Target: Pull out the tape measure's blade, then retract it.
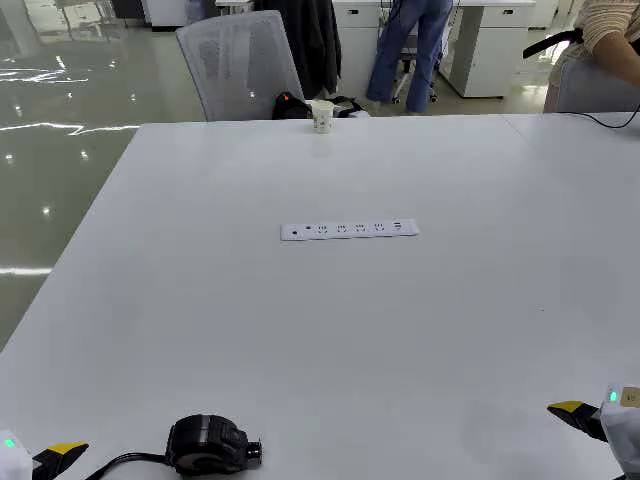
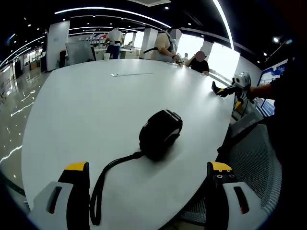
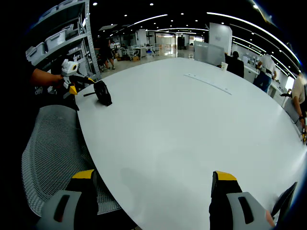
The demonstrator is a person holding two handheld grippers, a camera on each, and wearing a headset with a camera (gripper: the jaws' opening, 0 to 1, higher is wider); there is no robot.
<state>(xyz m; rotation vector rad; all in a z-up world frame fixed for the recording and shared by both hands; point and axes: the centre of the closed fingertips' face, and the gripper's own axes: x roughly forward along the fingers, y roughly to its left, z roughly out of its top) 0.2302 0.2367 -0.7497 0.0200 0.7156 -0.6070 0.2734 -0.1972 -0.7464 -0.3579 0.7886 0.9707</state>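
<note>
- The black, rounded tape measure [image 1: 208, 444] lies at the near edge of the smooth white worktop [image 1: 400, 330], blade mouth facing right, with its cord strap [image 1: 120, 463] trailing left.
- The left gripper [image 2: 148, 167] is spread and empty, near the strap.
- The right gripper [image 3: 155, 175] is spread, well apart from it.

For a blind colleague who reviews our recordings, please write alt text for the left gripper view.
A black tape measure lies on a white table, just ahead of the left gripper, whose yellow-tipped jaws stand wide open. Its black strap runs back toward that gripper, and the right gripper is held near the table's edge on the right.
</note>
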